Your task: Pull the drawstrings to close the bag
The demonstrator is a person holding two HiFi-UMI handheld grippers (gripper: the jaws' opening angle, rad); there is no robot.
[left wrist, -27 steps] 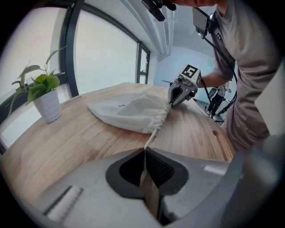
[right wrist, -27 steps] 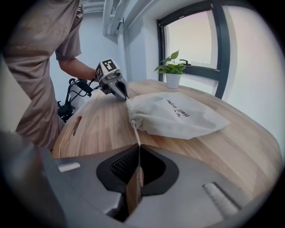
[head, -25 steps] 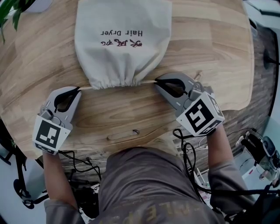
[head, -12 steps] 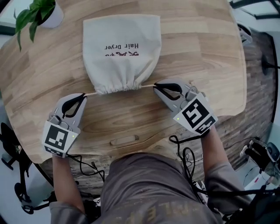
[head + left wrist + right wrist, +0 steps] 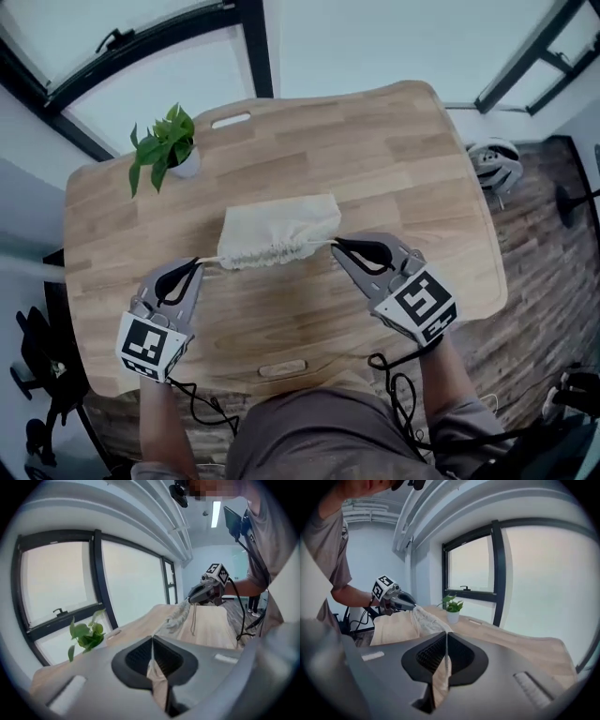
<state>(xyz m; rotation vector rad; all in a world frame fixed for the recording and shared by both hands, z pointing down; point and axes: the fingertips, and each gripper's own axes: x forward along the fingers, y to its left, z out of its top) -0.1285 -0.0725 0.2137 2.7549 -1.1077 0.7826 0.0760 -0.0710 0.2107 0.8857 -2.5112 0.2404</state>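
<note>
Hanging between the two hand-held tools, the cream cloth bag [image 5: 279, 240] sits over the middle of the light wooden table [image 5: 412, 178]. Its mouth is puckered into tight folds along the edge nearer the person, and in the right gripper view its body drapes down below that gathered edge. Whether its bottom touches the wood cannot be told. The left gripper [image 5: 194, 266] has its grey jaws pressed together on the thin beige left drawstring [image 5: 208, 262], which runs taut from the jaw tips to the left end of the gathered mouth. In the left gripper view the cord shows as a pale strip pinched flat in the seam between the two ribbed pads. The right gripper [image 5: 339, 246] is likewise clamped narrow on the right drawstring [image 5: 326, 244], and the right gripper view shows a pale strip of cord caught between its pads and trailing down behind them. Both tools point inward toward each other, each with its black-and-white marker cube toward the person. Each gripper view shows the other tool across the bag, with the bunched cloth just beside its jaw tips. A small green plant in a white pot [image 5: 167, 155] stands on the table's far left part, well apart from the bag. Dark-framed windows [image 5: 251, 42] lie beyond the table's far edge.
</note>
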